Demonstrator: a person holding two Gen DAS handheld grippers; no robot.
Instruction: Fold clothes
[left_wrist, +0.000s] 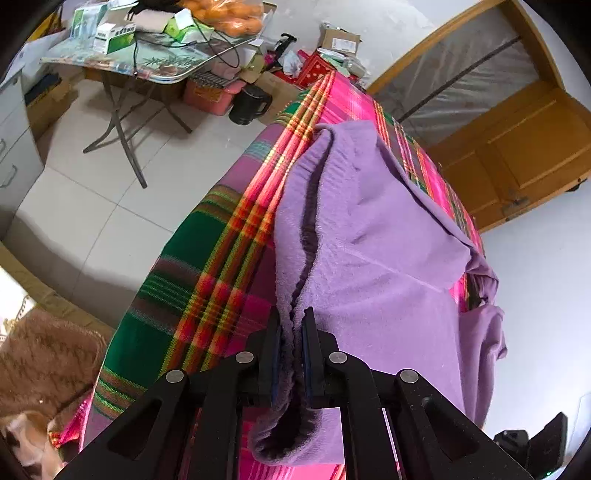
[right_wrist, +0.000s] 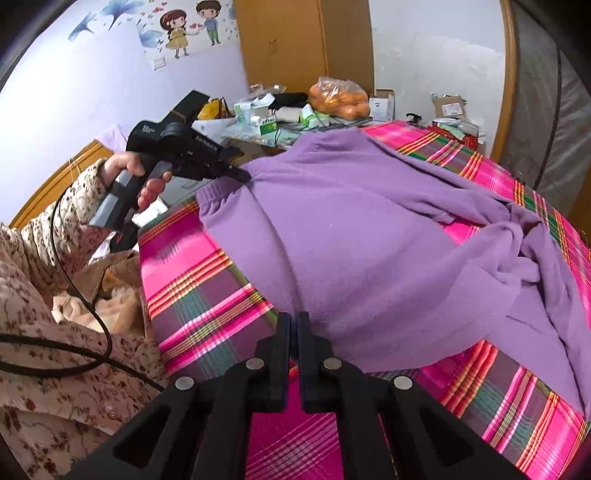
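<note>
Purple garment (right_wrist: 362, 240) lies spread on plaid bed (right_wrist: 192, 295). Left gripper (left_wrist: 291, 332) clamps its elastic waistband edge. Right gripper (right_wrist: 294, 332) clenched empty, just beside the garment's near edge.

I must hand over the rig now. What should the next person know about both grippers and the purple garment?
Left gripper: shut on the elastic waistband of the purple garment.
Right gripper: shut, at the garment's near edge; whether it pinches cloth, I cannot tell.
Garment lies spread on the plaid bedcover, its far end bunched.
Done: waistband gripped. Left: all the folding.
</note>
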